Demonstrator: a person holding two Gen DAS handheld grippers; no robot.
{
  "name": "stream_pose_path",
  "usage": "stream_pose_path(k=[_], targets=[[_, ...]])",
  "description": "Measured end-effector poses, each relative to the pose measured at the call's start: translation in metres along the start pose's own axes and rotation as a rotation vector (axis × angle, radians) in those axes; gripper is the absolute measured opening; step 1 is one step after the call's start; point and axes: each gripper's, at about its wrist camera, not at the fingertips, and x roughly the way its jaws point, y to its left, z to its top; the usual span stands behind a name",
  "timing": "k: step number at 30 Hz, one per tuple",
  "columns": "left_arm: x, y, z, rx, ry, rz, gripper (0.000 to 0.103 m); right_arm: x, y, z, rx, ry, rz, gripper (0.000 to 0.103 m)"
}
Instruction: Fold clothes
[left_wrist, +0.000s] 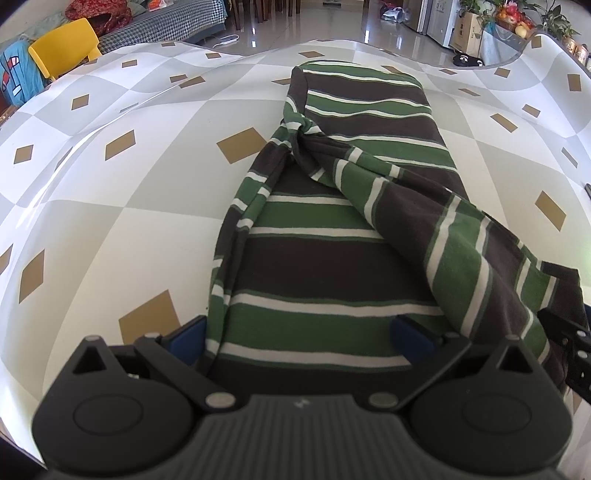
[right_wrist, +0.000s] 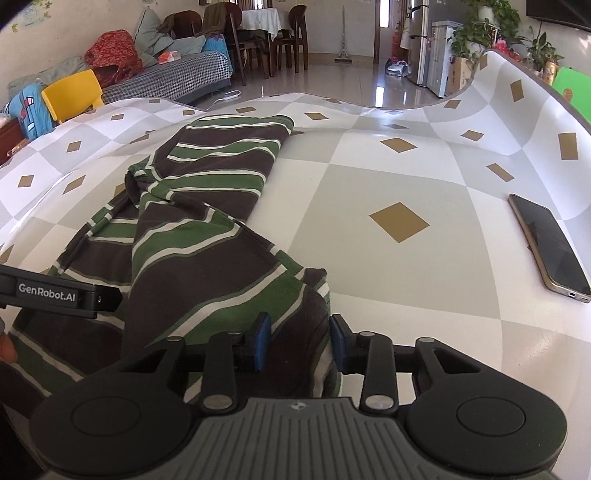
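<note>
Both tongs sit at the near end of the striped shirt (left_wrist: 325, 266), which lies lengthwise down the checkered surface (left_wrist: 110, 206): my left tongs (left_wrist: 299, 338) are spread wide astride the hem and hold nothing, while my right tongs (right_wrist: 300, 341) are drawn in narrow around a bunched corner of cloth. The sleeve looks twisted mid-garment. I judge it best to pinch the left hem corner level with the right, then lift both evenly.

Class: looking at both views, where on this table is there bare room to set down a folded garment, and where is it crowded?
Bare tablecloth lies between the striped shirt and the phone, and left of the shirt. It is crowded at the near edge, where the left gripper and right gripper meet the shirt.
</note>
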Motion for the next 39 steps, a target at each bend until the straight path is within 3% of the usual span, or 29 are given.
stream_pose_path(k=[5, 8, 19, 29, 39], targets=[[-0.002, 0.001, -0.002, 0.006, -0.014, -0.007, 0.103, -0.001, -0.004, 0.002, 0.055, 0.001, 0.031, 0.013], [-0.004, 0.004, -0.004, -0.004, -0.017, -0.006, 0.103, -0.006, -0.013, 0.004, 0.162, -0.003, 0.084, 0.012], [-0.011, 0.032, -0.002, -0.139, -0.013, 0.029, 0.103, -0.055, 0.007, 0.019, 0.221, -0.147, 0.351, 0.011], [-0.047, 0.077, 0.012, -0.266, -0.099, 0.075, 0.103, -0.067, 0.062, 0.029, 0.139, -0.146, 0.549, 0.011], [-0.085, 0.102, 0.014, -0.279, -0.201, 0.113, 0.103, -0.049, 0.127, 0.020, -0.021, -0.077, 0.694, 0.011]])
